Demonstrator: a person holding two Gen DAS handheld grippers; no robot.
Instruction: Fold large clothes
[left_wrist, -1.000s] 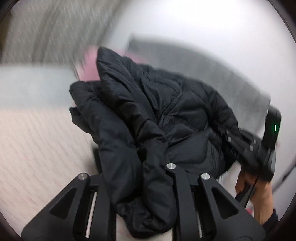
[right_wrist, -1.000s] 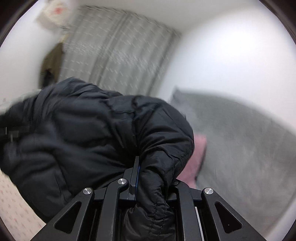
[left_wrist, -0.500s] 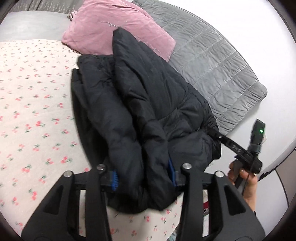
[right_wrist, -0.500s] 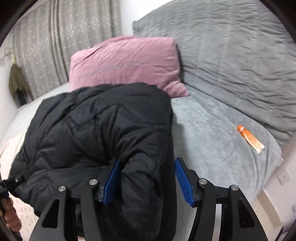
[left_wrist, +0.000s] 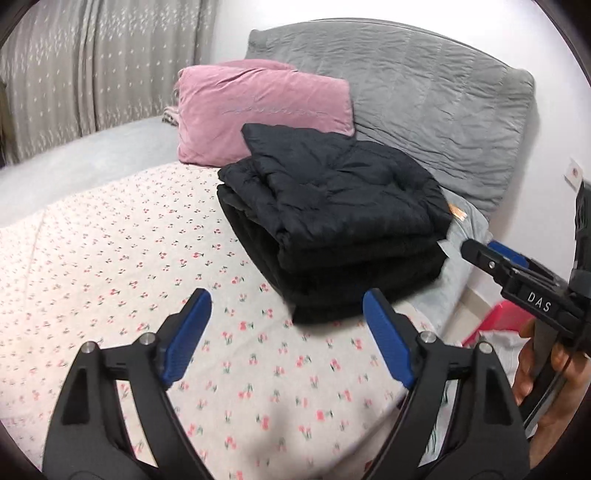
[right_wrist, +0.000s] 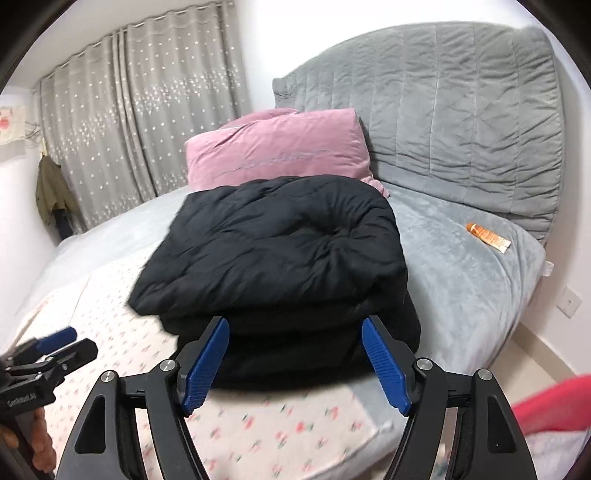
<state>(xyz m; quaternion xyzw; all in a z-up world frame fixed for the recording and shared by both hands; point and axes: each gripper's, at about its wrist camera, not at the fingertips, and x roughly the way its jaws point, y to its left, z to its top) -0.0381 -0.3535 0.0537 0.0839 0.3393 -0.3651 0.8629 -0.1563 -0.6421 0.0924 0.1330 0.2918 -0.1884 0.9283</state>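
Note:
A black puffer jacket lies folded in a thick stack on the bed, also filling the middle of the right wrist view. My left gripper hangs short of its near left corner, jaws opening, nothing between them. My right gripper stands just in front of the stack's near edge, jaws opening and apart from the cloth. The right gripper also shows at the right edge of the left wrist view, and the left gripper at the lower left of the right wrist view.
The jacket rests on a floral sheet over a grey blanket. A pink pillow and a grey padded headboard stand behind it. An orange tube lies on the blanket. Grey curtains hang at the back; something red sits off the bed.
Both grippers let go of the jacket, opened wide and drew back from it. The jacket now lies folded on the bed instead of hanging from the jaws.

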